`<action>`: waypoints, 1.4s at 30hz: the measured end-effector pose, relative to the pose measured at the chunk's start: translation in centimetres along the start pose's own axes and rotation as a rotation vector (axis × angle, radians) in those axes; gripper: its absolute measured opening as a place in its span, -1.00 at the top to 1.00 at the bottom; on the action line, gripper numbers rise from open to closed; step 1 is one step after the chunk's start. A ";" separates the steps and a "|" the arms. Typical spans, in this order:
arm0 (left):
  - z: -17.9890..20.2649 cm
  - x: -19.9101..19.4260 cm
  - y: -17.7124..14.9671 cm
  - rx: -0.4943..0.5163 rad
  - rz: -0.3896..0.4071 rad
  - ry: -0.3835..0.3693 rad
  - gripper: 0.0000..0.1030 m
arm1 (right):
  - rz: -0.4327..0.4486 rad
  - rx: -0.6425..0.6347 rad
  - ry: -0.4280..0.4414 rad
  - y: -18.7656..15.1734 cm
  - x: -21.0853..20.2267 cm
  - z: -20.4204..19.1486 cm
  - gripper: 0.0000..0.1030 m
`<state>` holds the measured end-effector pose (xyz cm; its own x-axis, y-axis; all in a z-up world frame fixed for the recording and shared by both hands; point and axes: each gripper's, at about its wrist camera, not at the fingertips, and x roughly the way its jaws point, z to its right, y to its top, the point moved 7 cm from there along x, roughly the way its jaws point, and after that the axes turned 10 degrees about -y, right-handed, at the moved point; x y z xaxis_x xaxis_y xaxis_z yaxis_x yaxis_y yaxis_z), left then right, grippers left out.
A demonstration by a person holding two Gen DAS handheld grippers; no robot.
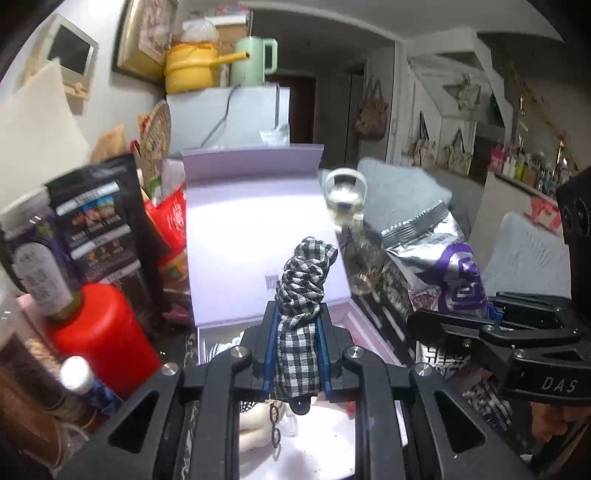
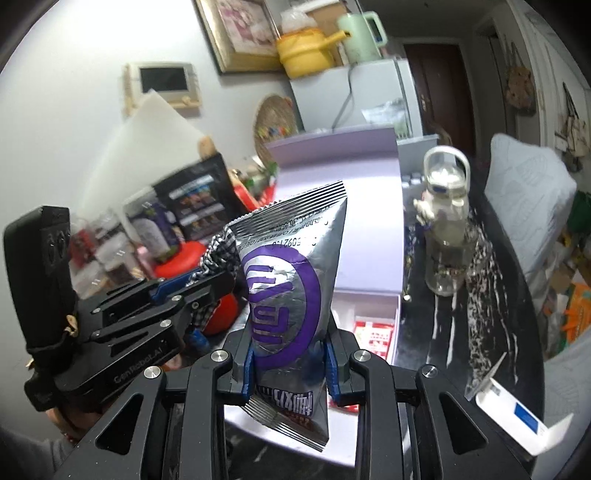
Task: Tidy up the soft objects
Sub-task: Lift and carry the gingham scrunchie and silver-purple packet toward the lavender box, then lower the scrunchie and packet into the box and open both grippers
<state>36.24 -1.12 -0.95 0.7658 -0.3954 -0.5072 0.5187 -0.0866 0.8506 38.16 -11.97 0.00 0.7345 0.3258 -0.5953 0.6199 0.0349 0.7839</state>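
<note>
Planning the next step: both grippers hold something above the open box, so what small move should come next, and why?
Probably lower the left gripper, shut on the checkered cloth, into the open lavender box just below; the right gripper can follow with the silver pouch.

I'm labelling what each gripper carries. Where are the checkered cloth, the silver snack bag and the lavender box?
checkered cloth (image 1: 301,295): left wrist view, its twisted middle.
silver snack bag (image 2: 291,273): right wrist view, purple logo on its front.
lavender box (image 1: 251,221): left wrist view, inside of its raised lid.

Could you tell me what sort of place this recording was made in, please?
Most likely a lived-in home, perhaps a kitchen corner: a white fridge carries a yellow pot and a green kettle, and tote bags hang on the far wall.
</note>
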 end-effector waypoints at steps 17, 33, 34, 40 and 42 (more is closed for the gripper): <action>-0.9 6.0 -3.2 -0.012 -0.142 -0.006 0.64 | -0.130 0.029 -0.075 -2.6 6.0 2.8 0.44; -3.4 9.7 -6.3 -0.068 -0.285 0.059 0.64 | -0.202 -0.035 -0.143 -5.3 10.6 2.3 0.43; -3.5 9.9 -6.6 -0.072 -0.294 0.057 0.64 | -0.209 -0.042 -0.151 -5.5 10.9 2.3 0.43; -3.0 10.7 -7.5 -0.048 -0.316 0.072 0.64 | -0.231 -0.059 -0.162 -6.3 12.1 2.3 0.40; -3.0 10.8 -7.4 -0.043 -0.318 0.079 0.64 | -0.233 -0.066 -0.169 -6.4 12.0 2.3 0.40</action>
<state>41.79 -2.06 -13.18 0.5892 -0.2827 -0.7569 0.7508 -0.1546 0.6422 43.68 -10.43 -12.56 0.6136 0.1401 -0.7771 0.7619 0.1535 0.6293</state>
